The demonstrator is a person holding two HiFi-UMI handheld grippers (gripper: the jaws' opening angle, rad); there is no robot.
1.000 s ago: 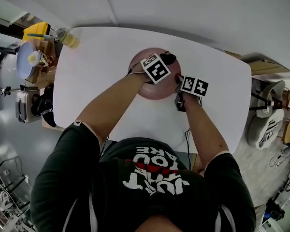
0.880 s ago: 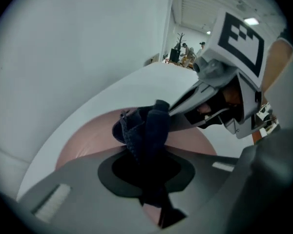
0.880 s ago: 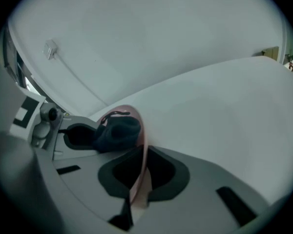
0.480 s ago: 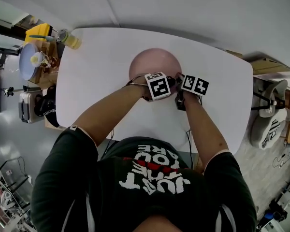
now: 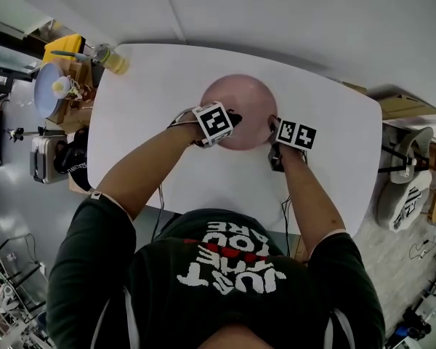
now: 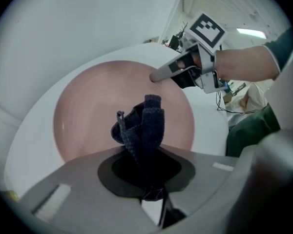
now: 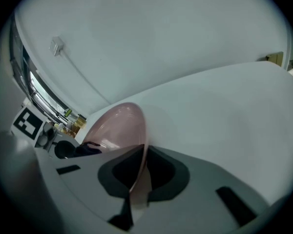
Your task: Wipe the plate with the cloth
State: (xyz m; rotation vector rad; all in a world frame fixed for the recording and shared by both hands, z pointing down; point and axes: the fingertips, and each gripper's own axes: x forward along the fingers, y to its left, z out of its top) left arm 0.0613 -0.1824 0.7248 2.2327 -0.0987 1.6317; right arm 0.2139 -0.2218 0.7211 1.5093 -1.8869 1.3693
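Note:
A pink plate (image 5: 241, 94) lies on the white table (image 5: 152, 100). My left gripper (image 5: 231, 119) is shut on a bunched dark blue cloth (image 6: 144, 125), which hangs down onto the near left part of the plate (image 6: 83, 106). At the plate's right edge my right gripper (image 5: 273, 127) is shut on the rim. In the right gripper view the plate (image 7: 115, 126) runs edge-on between the jaws of the right gripper (image 7: 136, 179). The left gripper view shows the right gripper (image 6: 158, 75) pinching the far rim. The left gripper (image 6: 149, 177) fills that view's bottom.
A bottle of yellow liquid (image 5: 113, 59) stands at the table's far left corner. Beyond the left edge are a yellow box (image 5: 62, 48) and other clutter on the floor. A chair (image 5: 402, 189) stands past the right edge.
My left gripper has carried the cloth from the plate's middle toward me, then leftward to the plate's near left part. The right gripper has held still on the rim.

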